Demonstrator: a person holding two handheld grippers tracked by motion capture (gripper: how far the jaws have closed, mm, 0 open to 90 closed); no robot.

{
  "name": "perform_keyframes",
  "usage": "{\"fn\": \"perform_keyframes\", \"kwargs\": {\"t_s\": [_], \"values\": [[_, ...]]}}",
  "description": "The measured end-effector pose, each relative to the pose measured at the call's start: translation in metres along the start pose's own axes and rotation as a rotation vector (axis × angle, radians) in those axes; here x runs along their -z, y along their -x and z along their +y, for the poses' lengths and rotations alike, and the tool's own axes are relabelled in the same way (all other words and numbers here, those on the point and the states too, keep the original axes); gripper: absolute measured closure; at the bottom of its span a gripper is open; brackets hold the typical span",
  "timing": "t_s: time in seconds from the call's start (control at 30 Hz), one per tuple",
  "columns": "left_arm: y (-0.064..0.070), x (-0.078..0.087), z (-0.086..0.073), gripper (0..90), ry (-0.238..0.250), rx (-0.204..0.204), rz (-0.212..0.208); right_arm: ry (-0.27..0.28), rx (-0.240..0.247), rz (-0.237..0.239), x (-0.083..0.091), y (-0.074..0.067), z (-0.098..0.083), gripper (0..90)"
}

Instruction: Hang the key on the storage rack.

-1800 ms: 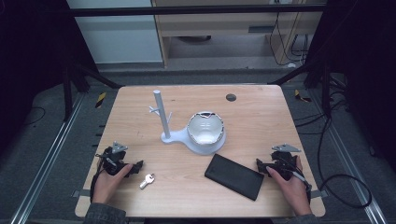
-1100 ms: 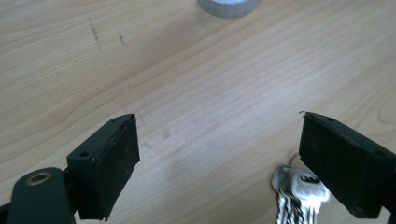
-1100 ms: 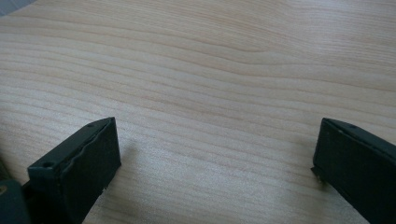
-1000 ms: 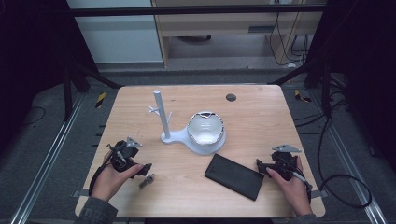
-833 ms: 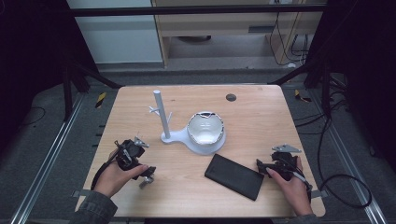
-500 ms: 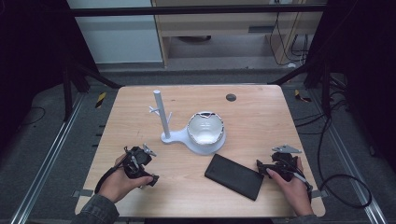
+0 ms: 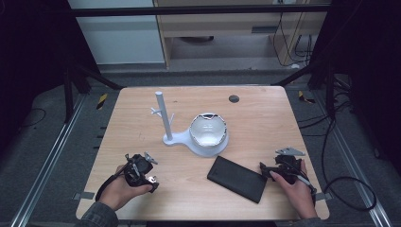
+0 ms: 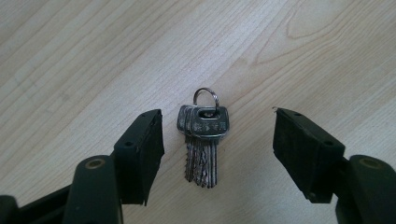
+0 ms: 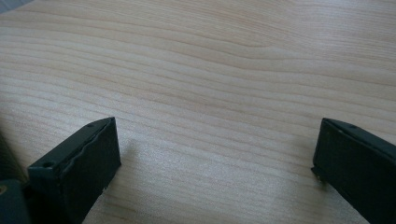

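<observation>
Keys (image 8: 203, 140) flat on table (image 7: 265, 118), near front-left edge, ring end away from camera — between jaws of left gripper (image 8: 218, 156), spread wide, touching neither. Right gripper (image 9: 217, 163) at front right, jaws also wide apart over bare wood, gripping nothing. Black slab (image 7: 238, 178) just beside it; white stand (image 7: 163, 118) w/ bowl (image 7: 208, 132) mid-table.
</observation>
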State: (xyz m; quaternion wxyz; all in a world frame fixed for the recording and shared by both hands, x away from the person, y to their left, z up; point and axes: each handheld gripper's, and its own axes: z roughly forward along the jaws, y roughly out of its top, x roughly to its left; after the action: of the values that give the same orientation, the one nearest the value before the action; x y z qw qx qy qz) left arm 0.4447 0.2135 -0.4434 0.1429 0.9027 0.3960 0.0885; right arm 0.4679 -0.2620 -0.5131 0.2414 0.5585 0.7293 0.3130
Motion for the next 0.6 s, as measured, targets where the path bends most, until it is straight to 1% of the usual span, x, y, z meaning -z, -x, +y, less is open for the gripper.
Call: {"fn": "perform_keyframes", "kwargs": {"t_s": [0.07, 0.13, 0.17, 0.3, 0.33, 0.43, 0.57, 0.6], "values": [[-0.001, 0.000, -0.001, 35.6, 0.002, 0.012, -0.002, 0.000, -0.001, 0.000, 0.000, 0.000, 0.000, 0.9], [-0.002, -0.001, -0.001, 37.0, -0.002, 0.009, -0.002, -0.001, 0.000, 0.000, 0.000, 0.000, 0.000, 0.9], [-0.002, -0.002, -0.001, 37.4, -0.003, 0.015, -0.005, 0.000, -0.001, 0.000, 0.000, 0.000, 0.000, 0.9], [-0.002, -0.005, -0.001, 40.5, -0.024, 0.007, -0.002, 0.000, 0.000, 0.000, 0.000, 0.000, 0.000, 0.9], [-0.003, -0.007, -0.001, 44.5, -0.031, 0.009, -0.013, 0.000, -0.001, 0.000, 0.000, 0.000, 0.000, 0.9], [-0.004, -0.009, -0.003, 48.9, -0.039, 0.011, -0.031, 0.000, -0.001, 0.001, 0.000, 0.000, 0.000, 0.9], [-0.006, -0.012, -0.005, 53.5, -0.056, -0.002, -0.034, 0.000, -0.001, 0.001, 0.000, 0.000, 0.000, 0.8], [-0.006, -0.013, -0.005, 54.1, -0.057, 0.003, -0.035, 0.000, 0.000, 0.001, 0.000, 0.000, 0.000, 0.8]]}}
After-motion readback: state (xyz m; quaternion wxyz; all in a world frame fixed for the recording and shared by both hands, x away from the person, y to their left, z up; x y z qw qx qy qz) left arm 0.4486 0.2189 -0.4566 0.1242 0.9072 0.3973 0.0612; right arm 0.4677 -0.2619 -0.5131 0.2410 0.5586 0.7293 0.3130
